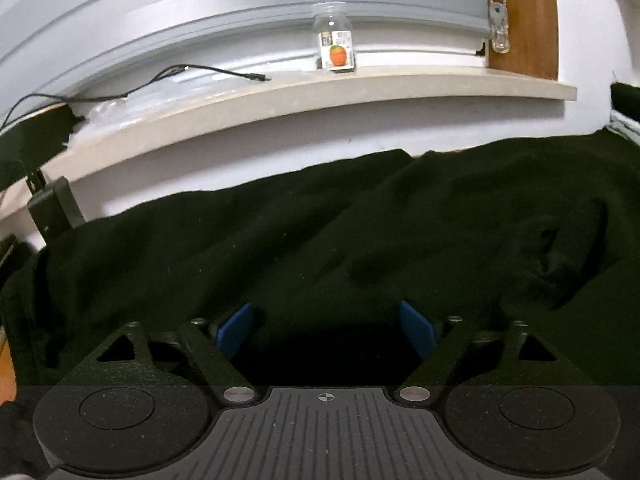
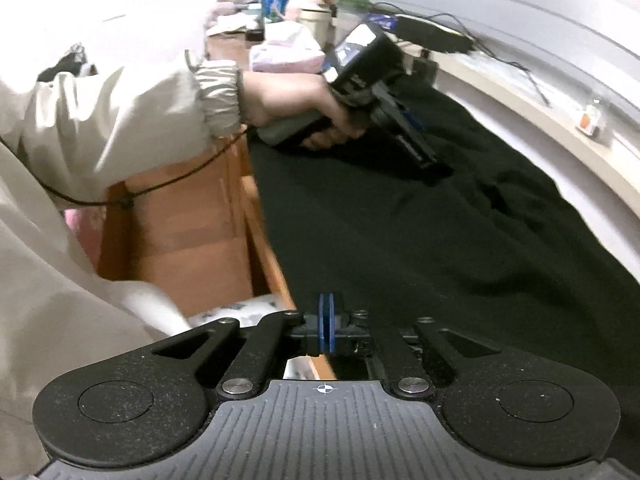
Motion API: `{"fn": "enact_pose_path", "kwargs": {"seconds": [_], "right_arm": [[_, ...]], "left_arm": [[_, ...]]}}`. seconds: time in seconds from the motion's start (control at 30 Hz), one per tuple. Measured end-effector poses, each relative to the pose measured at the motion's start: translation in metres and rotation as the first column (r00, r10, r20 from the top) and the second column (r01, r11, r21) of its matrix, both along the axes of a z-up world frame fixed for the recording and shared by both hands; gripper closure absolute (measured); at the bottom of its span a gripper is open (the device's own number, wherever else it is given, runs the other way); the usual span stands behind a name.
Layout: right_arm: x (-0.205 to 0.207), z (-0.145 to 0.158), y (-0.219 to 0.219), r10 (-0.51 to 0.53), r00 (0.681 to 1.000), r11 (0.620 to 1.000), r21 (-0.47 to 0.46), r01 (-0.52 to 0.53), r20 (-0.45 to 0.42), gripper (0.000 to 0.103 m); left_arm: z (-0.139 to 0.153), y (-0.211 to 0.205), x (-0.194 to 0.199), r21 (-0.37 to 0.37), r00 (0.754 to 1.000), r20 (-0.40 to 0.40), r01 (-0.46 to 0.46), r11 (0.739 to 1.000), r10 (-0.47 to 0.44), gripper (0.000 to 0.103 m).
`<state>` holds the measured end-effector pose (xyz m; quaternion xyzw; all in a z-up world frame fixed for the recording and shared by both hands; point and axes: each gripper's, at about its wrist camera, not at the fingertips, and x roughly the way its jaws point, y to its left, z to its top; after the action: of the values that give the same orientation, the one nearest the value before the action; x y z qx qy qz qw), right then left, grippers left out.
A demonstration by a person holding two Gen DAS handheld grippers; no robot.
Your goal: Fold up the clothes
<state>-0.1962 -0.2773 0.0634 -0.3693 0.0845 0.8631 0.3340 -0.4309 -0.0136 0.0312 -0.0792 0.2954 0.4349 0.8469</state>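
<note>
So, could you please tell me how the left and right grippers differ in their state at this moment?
The left gripper is open, its blue pads far apart over the dark garment; the right gripper is shut, its blue pads pressed together. Whether the right pinches any cloth cannot be told. The left gripper sits over the middle of the garment, while the right gripper sits at its edge, by the wooden furniture. Both are black with blue pads.

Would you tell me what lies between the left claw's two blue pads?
Only the dark garment; the left claw stands open over it, seen in the left wrist view.

One dark garment [image 1: 320,240], two tongs [image 1: 326,330] [image 2: 326,326], one jar [image 1: 336,42].
</note>
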Motion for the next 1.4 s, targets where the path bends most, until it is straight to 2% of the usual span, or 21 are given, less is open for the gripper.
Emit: {"fn": "enact_pose_path", "kwargs": {"seconds": [0.1, 0.17, 0.2, 0.27, 0.37, 0.4, 0.5, 0.6, 0.63, 0.67, 0.8, 0.87, 0.93, 1.0, 1.07, 1.13, 1.17, 1.2, 1.23, 1.27, 1.4], "right_arm": [[0.037, -0.008, 0.007, -0.138, 0.99, 0.99, 0.016, 0.138, -0.002, 0.094], [0.077, -0.015, 0.017, -0.274, 0.961, 0.961, 0.029, 0.275, -0.024, 0.091], [0.1, -0.019, 0.021, -0.351, 0.936, 0.935, 0.035, 0.352, -0.042, 0.089], [0.149, -0.024, 0.02, -0.502, 0.86, 0.86, 0.055, 0.508, -0.091, 0.088], [0.223, -0.031, 0.011, -0.698, 0.697, 0.694, 0.089, 0.715, -0.165, 0.078], [0.243, -0.035, 0.005, -0.747, 0.644, 0.634, 0.117, 0.764, -0.161, 0.073], [0.295, -0.048, -0.013, -0.854, 0.5, 0.478, 0.163, 0.863, -0.145, 0.073], [0.334, -0.059, -0.032, -0.901, 0.404, 0.387, 0.13, 0.913, -0.157, 0.073], [0.344, -0.063, -0.038, -0.909, 0.384, 0.368, 0.12, 0.922, -0.163, 0.072], [0.35, -0.065, -0.043, -0.909, 0.38, 0.365, 0.113, 0.924, -0.173, 0.071], [0.355, -0.068, -0.057, -0.906, 0.37, 0.361, 0.077, 0.929, -0.208, 0.069], [0.353, -0.068, -0.062, -0.906, 0.372, 0.361, 0.092, 0.928, -0.203, 0.069], [0.353, -0.068, -0.065, -0.911, 0.361, 0.348, 0.098, 0.932, -0.202, 0.067], [0.357, -0.066, -0.064, -0.923, 0.327, 0.313, 0.1, 0.944, -0.202, 0.067], [0.367, -0.068, -0.068, -0.94, 0.271, 0.253, 0.113, 0.961, -0.206, 0.066], [0.379, -0.071, -0.076, -0.954, 0.205, 0.185, 0.108, 0.977, -0.219, 0.062], [0.384, -0.073, -0.079, -0.957, 0.18, 0.161, 0.1, 0.982, -0.227, 0.06], [0.388, -0.075, -0.082, -0.958, 0.162, 0.144, 0.091, 0.985, -0.237, 0.059], [0.39, -0.076, -0.083, -0.957, 0.156, 0.14, 0.081, 0.987, -0.246, 0.059], [0.391, -0.077, -0.083, -0.956, 0.156, 0.141, 0.077, 0.987, -0.248, 0.059], [0.395, -0.076, -0.08, -0.956, 0.18, 0.166, 0.08, 0.983, -0.23, 0.059]], "left_arm": [[-0.002, 0.005, -0.009, -0.034, 1.0, 0.016, -0.019, 0.999, 0.019, 0.02], [-0.003, 0.009, -0.014, -0.058, 0.999, 0.026, -0.031, 0.998, 0.033, 0.02], [-0.004, 0.01, -0.017, -0.069, 0.999, 0.031, -0.037, 0.997, 0.039, 0.02], [-0.004, 0.013, -0.02, -0.086, 0.998, 0.038, -0.047, 0.995, 0.05, 0.019], [-0.003, 0.011, -0.018, -0.066, 0.998, 0.022, -0.055, 0.996, 0.057, 0.017], [-0.003, 0.009, -0.016, -0.054, 0.998, 0.014, -0.057, 0.997, 0.058, 0.017], [0.001, -0.002, -0.009, 0.007, 0.999, 0.008, -0.047, 0.999, 0.047, 0.017], [0.009, -0.013, 0.003, 0.024, 0.999, 0.048, -0.016, 1.0, 0.015, 0.017], [0.012, -0.017, 0.009, 0.017, 0.997, 0.072, 0.002, 1.0, -0.003, 0.017], [0.015, -0.02, 0.015, 0.01, 0.995, 0.095, 0.02, 1.0, -0.021, 0.017], [0.026, -0.043, 0.064, 0.045, 0.987, 0.085, 0.136, 0.99, -0.14, 0.017], [0.03, -0.057, 0.085, 0.064, 0.974, 0.088, 0.205, 0.977, -0.21, 0.018], [0.032, -0.068, 0.104, 0.076, 0.958, 0.088, 0.265, 0.961, -0.271, 0.018], [0.031, -0.075, 0.12, 0.072, 0.946, 0.073, 0.311, 0.948, -0.316, 0.018], [0.026, -0.078, 0.135, 0.073, 0.947, 0.035, 0.318, 0.945, -0.321, 0.021], [0.019, -0.074, 0.146, 0.064, 0.949, -0.002, 0.314, 0.947, -0.315, 0.028], [0.017, -0.073, 0.15, 0.06, 0.949, -0.014, 0.316, 0.947, -0.316, 0.037], [0.015, -0.069, 0.152, 0.053, 0.946, -0.015, 0.324, 0.945, -0.323, 0.058], [0.014, -0.065, 0.153, 0.046, 0.944, -0.016, 0.331, 0.942, -0.331, 0.071], [0.016, -0.061, 0.154, 0.041, 0.944, -0.004, 0.329, 0.944, -0.329, 0.101], [0.044, -0.04, 0.143, 0.084, 0.96, 0.095, 0.255, 0.963, -0.262, 0.101]]}}
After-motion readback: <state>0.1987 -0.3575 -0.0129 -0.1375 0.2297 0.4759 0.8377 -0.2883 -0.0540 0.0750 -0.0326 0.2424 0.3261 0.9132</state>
